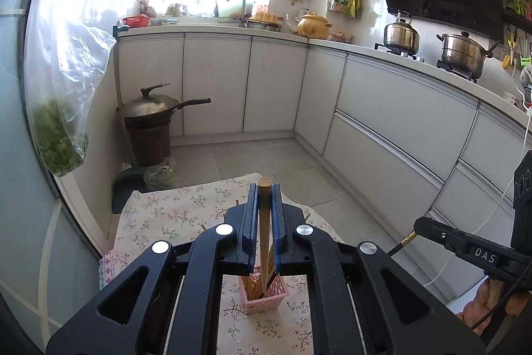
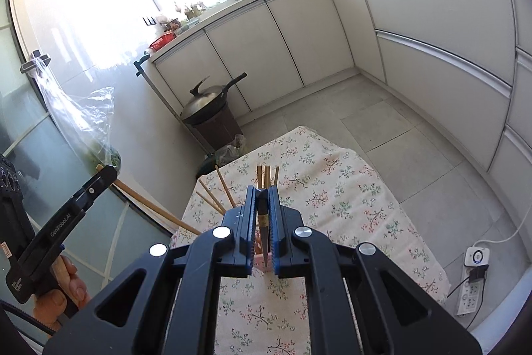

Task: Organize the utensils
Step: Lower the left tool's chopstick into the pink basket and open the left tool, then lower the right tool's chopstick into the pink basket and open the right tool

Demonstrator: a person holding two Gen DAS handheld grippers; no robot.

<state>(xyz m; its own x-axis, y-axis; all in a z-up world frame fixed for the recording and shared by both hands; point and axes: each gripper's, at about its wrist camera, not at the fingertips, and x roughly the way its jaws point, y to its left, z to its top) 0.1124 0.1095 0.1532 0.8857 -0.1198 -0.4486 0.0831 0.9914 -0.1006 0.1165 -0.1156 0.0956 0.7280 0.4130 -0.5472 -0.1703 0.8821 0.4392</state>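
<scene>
We are holding the left gripper [image 1: 265,188] above a small table draped in a floral cloth [image 1: 159,215], its blue jaws pinching a pale wooden chopstick [image 1: 264,222] that is standing nearly upright between them. The chopstick's tapered tip is pointing down at a pink slotted basket [image 1: 266,296] sitting on the cloth, where more chopsticks are leaning; whether the tip is touching the basket is hard to tell from this angle. We are keeping the right gripper [image 2: 262,188] over the same table, its jaws clamping a dark chopstick with a gold band [image 2: 263,227], likewise close to vertical. Beyond its fingers, several wooden chopsticks [image 2: 266,175] are sticking up from the basket, splayed at different angles. In the kitchen corner behind, a lidded wok [image 1: 153,108] is resting on a brown bin.
</scene>
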